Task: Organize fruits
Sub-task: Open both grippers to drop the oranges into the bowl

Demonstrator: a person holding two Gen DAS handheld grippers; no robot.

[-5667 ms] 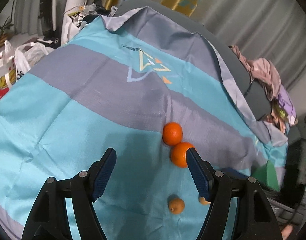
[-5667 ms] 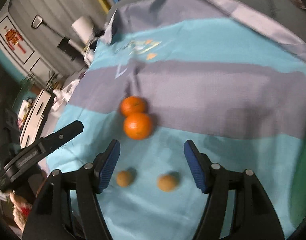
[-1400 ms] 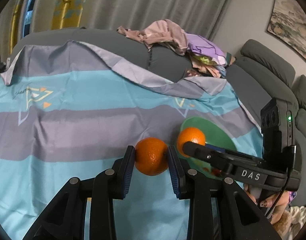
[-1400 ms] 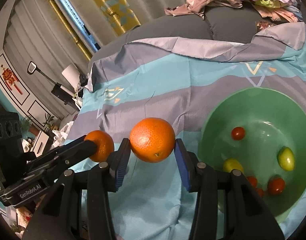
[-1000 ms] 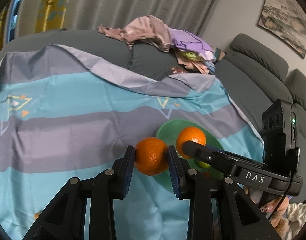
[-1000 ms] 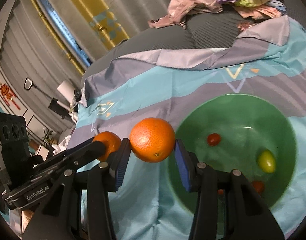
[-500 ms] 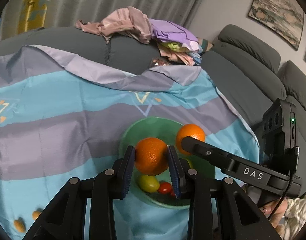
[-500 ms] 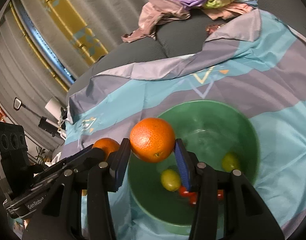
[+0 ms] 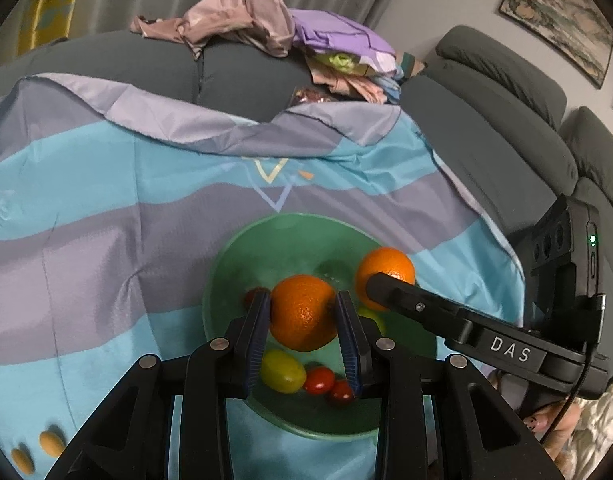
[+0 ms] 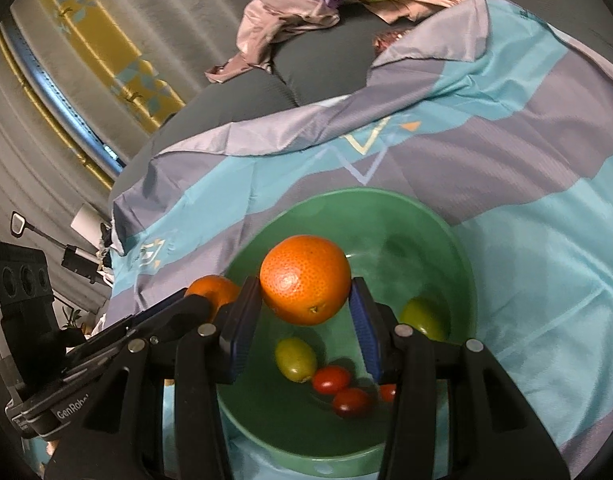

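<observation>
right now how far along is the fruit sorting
Done: green bowl already holds small red and yellow-green fruits. In hand: left claw and right claw each grip an orange above the bowl, not yet released. Left: two small orange fruits lie on the cloth.

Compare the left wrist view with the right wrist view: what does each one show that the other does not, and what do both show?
Only the left wrist view shows two small orange fruits lying on the cloth outside the bowl, a framed picture on the wall and a dark sofa.

Only the right wrist view shows the yellow patterned curtain and a second green fruit near the bowl's right wall.

Both show the green bowl holding cherry tomatoes and a green fruit, the left gripper and the right gripper each shut on an orange above it, the striped cloth and the pile of clothes.
</observation>
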